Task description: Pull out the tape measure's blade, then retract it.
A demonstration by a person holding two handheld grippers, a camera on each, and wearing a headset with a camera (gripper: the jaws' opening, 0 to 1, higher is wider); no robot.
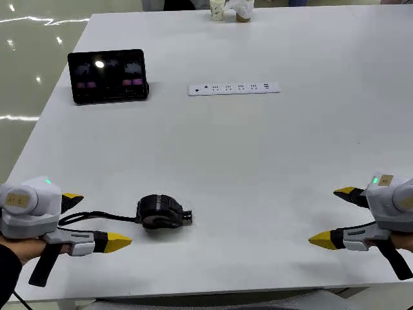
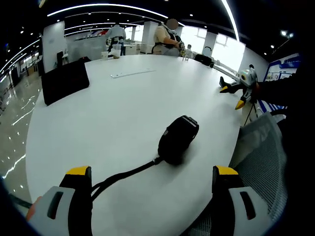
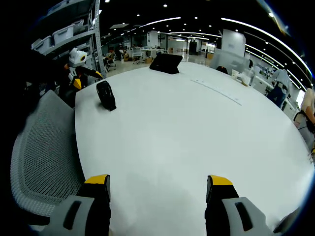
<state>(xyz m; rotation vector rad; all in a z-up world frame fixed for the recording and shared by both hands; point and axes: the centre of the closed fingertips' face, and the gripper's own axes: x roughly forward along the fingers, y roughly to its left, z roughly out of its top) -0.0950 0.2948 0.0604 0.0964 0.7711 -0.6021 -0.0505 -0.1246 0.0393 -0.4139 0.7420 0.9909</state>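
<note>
A black tape measure lies on the white table near its front edge, blade retracted, with a black wrist strap trailing left. My left gripper stands open at the front left, its yellow tips on either side of the strap, a short way from the tape measure. My right gripper is open at the front right, far from the tape measure, with nothing between its jaws. The left gripper also shows far off in the right gripper view.
A black tablet stands at the back left. A white power strip lies at the back centre. Cups sit at the far edge. A grey mesh chair is by the table's near edge. People are beyond the far end.
</note>
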